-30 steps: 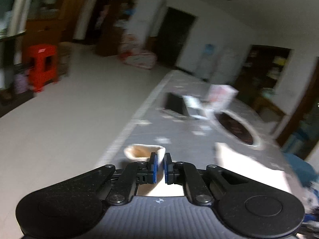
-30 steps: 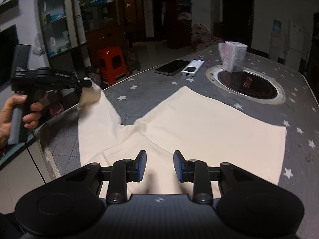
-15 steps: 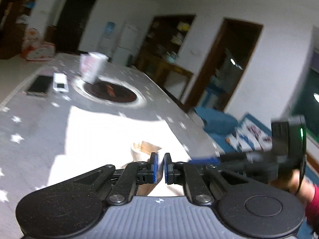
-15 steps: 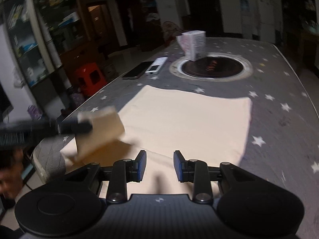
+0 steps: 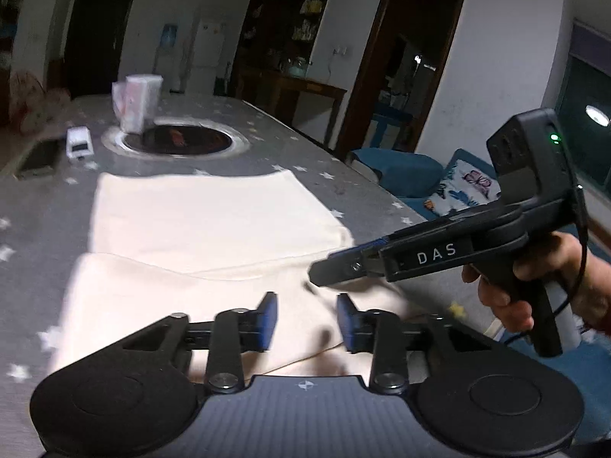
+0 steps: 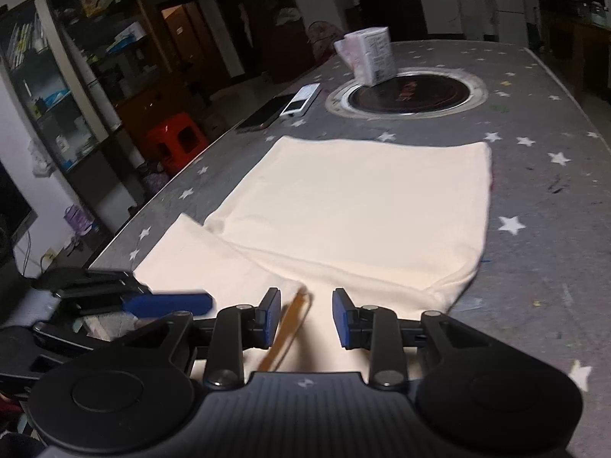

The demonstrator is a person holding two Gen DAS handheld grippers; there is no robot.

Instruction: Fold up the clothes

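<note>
**Both grippers free above a cream garment on the tabletop**

A cream garment (image 6: 355, 210) lies spread flat on the grey, star-patterned tabletop (image 6: 534, 191), its far edge straight and its near part folded over in a second layer toward the camera. In the left wrist view the same cloth (image 5: 206, 221) shows a fold line running across it just beyond the fingers.

The left gripper (image 5: 306, 322) hangs over the near edge of the garment with its blue fingers (image 5: 267, 318) spread apart and nothing between them. The right gripper (image 6: 306, 316) is likewise released, its fingers (image 6: 341, 318) parted above the near fold; a thin tan edge of cloth runs diagonally through the gap, and contact cannot be told.

From the left wrist view the right gripper (image 5: 324, 271) comes in from the right, held by a hand (image 5: 542, 278) and poised just over the garment's right corner.

Beyond the cloth sit a round dark inset (image 6: 406, 93) in the tabletop, a tissue pack (image 6: 368, 55) at its rim, and a phone (image 6: 263, 114) beside a small white device (image 6: 301, 100). A red stool (image 6: 177, 139) stands on the floor to the left.
</note>
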